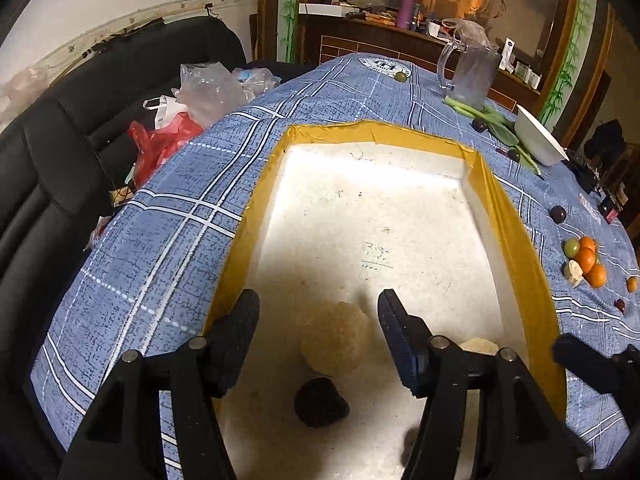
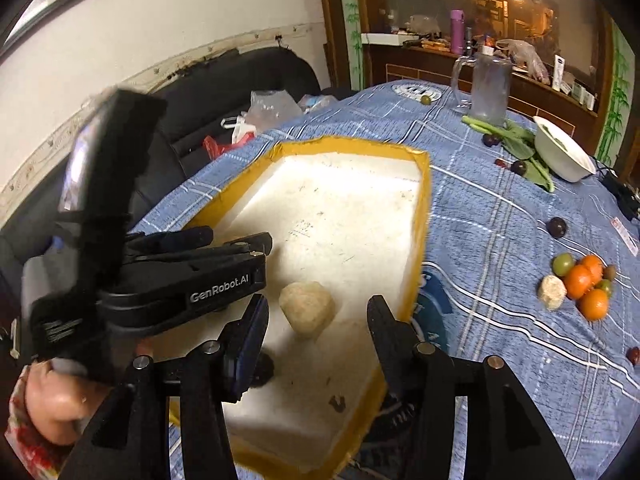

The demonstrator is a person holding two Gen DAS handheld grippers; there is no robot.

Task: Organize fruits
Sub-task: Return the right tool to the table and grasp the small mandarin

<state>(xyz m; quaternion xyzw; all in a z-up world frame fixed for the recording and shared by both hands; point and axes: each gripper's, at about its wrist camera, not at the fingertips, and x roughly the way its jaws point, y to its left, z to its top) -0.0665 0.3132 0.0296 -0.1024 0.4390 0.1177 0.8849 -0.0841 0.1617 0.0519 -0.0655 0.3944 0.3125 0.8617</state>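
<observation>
Left gripper jaws apart, nothing pressed between them. Just below them on the floor of the white foam tray lies a dark fruit, touching a pale lumpy fruit that sits between the fingers, clear of both. Right gripper also open and empty over the same tray, the pale lumpy fruit just ahead between its fingers; the left gripper's body crosses at its left, a hand below. Farther right on the blue plaid tablecloth: cluster of oranges with a green fruit, scattered dark plums. Beyond: white bowl, leafy greens, clear pitcher.
</observation>
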